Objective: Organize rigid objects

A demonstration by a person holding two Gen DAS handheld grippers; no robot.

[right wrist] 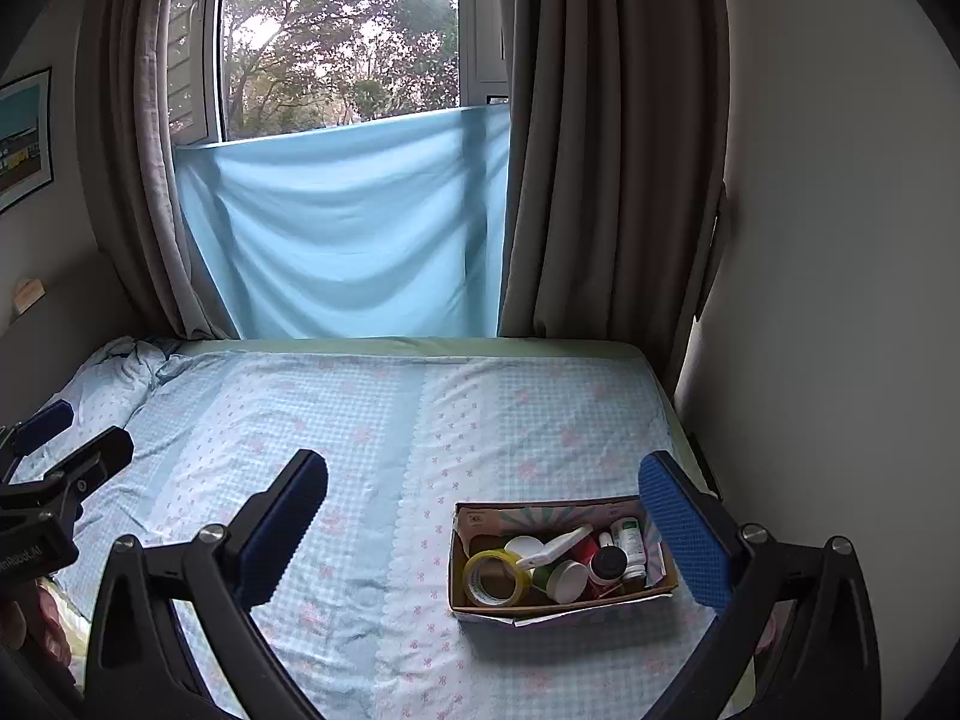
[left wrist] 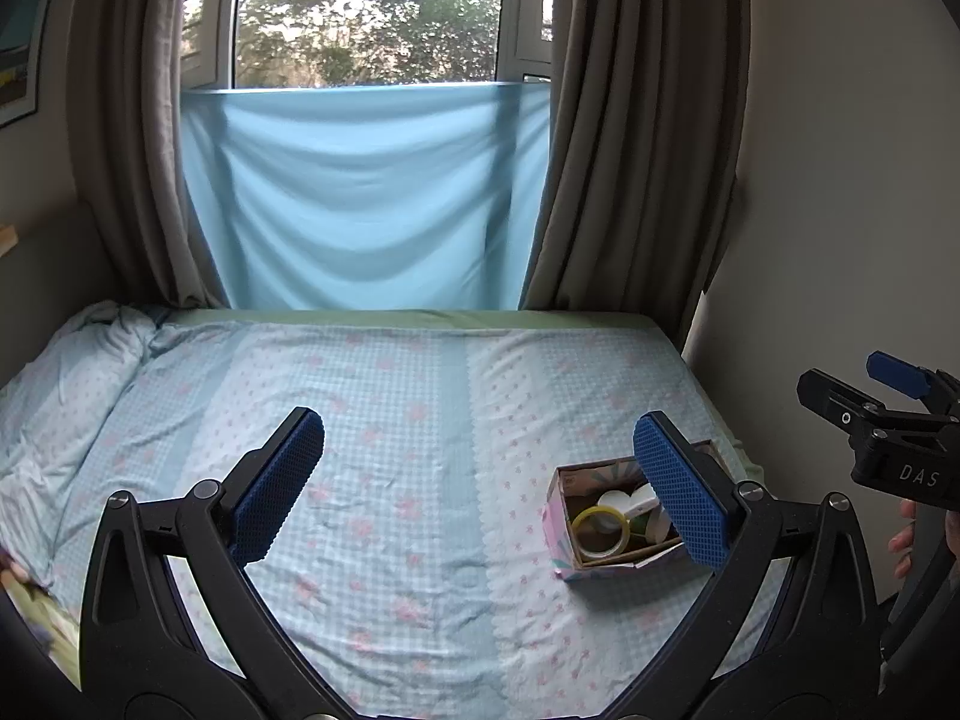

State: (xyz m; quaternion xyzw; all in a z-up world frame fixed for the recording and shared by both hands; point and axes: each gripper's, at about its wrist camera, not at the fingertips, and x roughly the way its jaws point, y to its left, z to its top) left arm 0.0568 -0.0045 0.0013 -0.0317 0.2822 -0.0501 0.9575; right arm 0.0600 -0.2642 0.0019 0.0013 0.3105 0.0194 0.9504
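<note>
On the right half of the bed (right wrist: 360,420), near the wall-side edge, sits the cardboard box (right wrist: 561,600), and everything the task concerns lies inside it. Bedding is a soft, wrinkled cotton sheet in pale blue check with pink flowers, so it probably gives under any downward push and offers no firm backing. That box is shallow, open-topped, brown inside and pastel-printed outside, with a bent front flap; it looks light and a little flimsy, best taken by a long wall rather than a corner.

Among the contents, the tape roll (right wrist: 497,578) is largest: a stiff yellowish ring leaning against the left wall, likely light, and easiest pinched across its band through the hole. Next, a green jar with a white lid (right wrist: 563,581) lies on its side; smooth plastic that may slip, so grip across the lid's rim. A white spatula-like tool (right wrist: 555,546) lies slantwise over the jars, thin and rigid. Smaller still, a dark-capped bottle (right wrist: 608,564) and a white bottle with green print (right wrist: 630,543) stand upright, hard and slick.

Both tools are empty: the right gripper (right wrist: 480,534) has its textured blue pads spread wide, and the left gripper (left wrist: 480,486) is likewise fully parted above the sheet.
</note>
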